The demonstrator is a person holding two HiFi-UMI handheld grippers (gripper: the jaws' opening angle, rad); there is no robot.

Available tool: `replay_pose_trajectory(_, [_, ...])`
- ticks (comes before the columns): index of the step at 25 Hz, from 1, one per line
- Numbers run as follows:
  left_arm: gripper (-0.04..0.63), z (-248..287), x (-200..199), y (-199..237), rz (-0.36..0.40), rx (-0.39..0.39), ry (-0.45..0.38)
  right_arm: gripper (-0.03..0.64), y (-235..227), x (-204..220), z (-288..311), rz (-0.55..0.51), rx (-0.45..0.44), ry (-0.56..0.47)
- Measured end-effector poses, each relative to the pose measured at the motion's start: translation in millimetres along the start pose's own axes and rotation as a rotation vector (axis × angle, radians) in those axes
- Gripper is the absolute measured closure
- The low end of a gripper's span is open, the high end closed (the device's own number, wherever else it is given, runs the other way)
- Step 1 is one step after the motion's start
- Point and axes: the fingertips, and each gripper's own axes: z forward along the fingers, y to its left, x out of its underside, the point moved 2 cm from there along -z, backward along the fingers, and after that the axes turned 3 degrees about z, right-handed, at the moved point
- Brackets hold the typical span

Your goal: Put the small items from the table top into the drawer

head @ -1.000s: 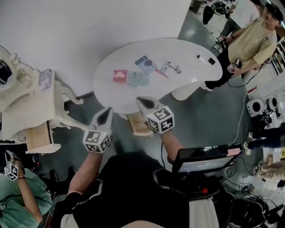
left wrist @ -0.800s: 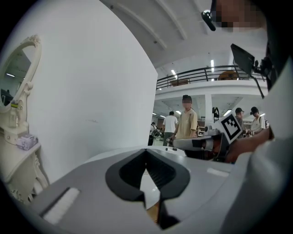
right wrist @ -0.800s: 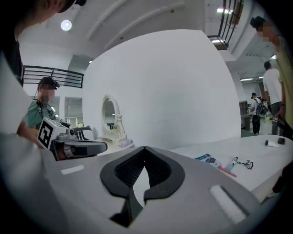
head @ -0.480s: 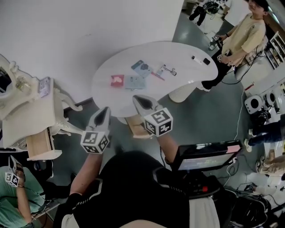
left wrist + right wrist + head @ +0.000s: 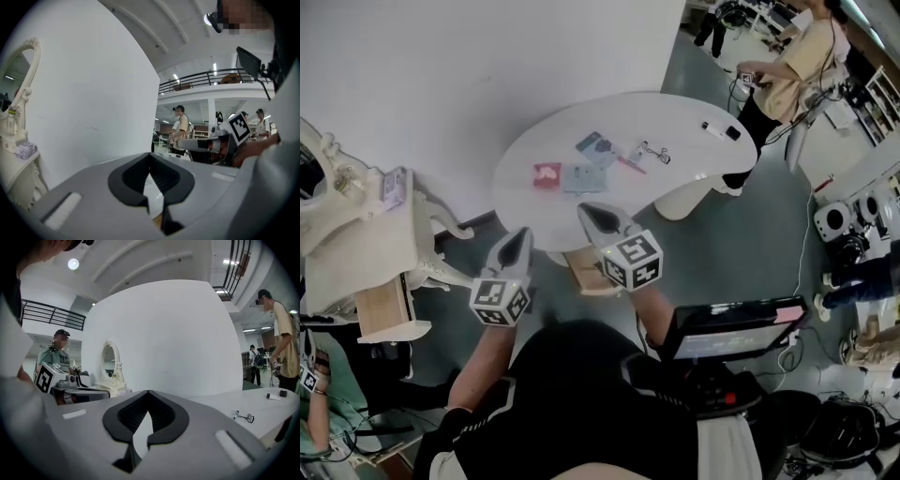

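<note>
Left gripper: jaws closed, nothing between, tip towards table.
Red packet: flat on white table, leftmost of the row.
Right gripper: jaws closed, empty, at near table edge.
Eyelash curler: lying flat, long axis left-right.

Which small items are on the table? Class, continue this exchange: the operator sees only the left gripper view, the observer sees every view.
Observer: A red packet lies beside a pale blue packet on the white table.
Operator: Anything further right?
Observer: What looks like an eyelash curler, then a small black-and-white item near the right end.
Operator: Is the right gripper holding something?
Observer: No, its jaws are together with nothing between.
</note>
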Motion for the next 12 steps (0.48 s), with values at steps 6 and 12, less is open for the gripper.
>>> replay_pose_trajectory(6, [0.595,3.9,0.4,2.3,-0.002,0.007,-0.005,0.617,-1.7,-2.3,2.0,-0.002,0.005,-0.007])
replay_pose_trajectory(12, [0.595,6.8,-1.0,0.5,-0.003,0.014,-0.005,0.617,-6.4,-4.9,1.3,-0.001,0.012,-0.012])
